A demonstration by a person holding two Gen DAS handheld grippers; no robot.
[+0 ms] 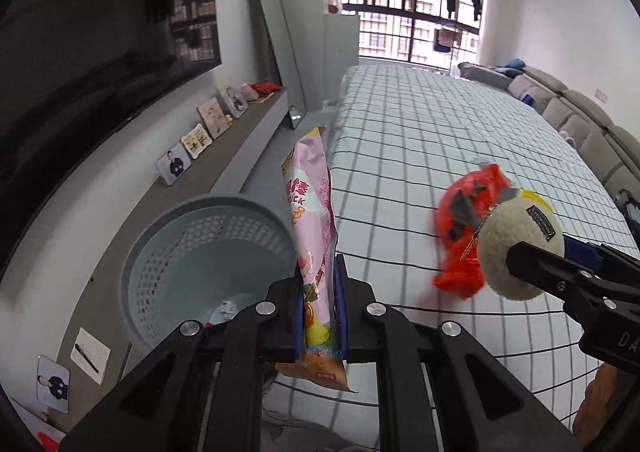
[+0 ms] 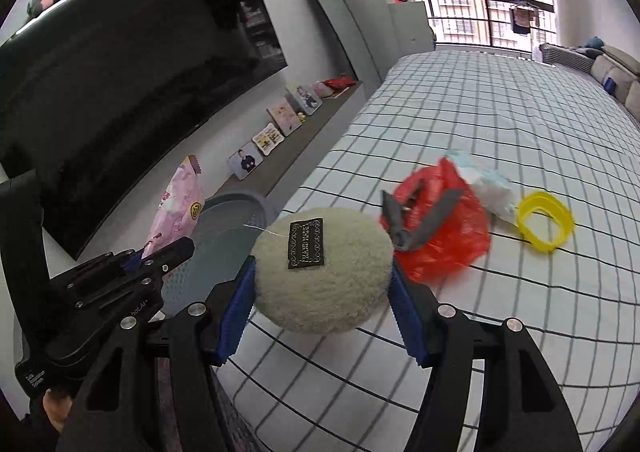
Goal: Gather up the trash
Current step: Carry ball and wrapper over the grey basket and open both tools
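Left wrist view: your left gripper (image 1: 320, 304) is pinched nearly shut on the pink snack wrapper (image 1: 314, 236), gripping it low so most of it stands up above the pads. Grey perforated basket (image 1: 208, 252) sits just left of the wrapper, on the floor beside the checked bed (image 1: 440, 132), with some scraps already at its bottom. Move the wrapper's lower end over the basket mouth before you release; it's light and tall, so I'd expect it to tip toward the bed if dropped at the rim. Right gripper (image 1: 516, 264) shows at the right, holding the fuzzy cream ball (image 1: 520, 248) over the bed, near the red plastic bag (image 1: 464, 228). Right wrist view: right gripper (image 2: 320, 292) is half spread and clamped on the cream ball (image 2: 320, 268) across its width; hold looks centred and secure. Basket (image 2: 236, 220) lies left and beyond it, partly hidden by the left gripper (image 2: 160, 256) and wrapper (image 2: 180, 204). Drop one item at a time so the tools don't collide over the opening. Red bag (image 2: 440, 224), crumpled white wad (image 2: 488, 184) and yellow ring (image 2: 546, 220) are left on the bed, further right.
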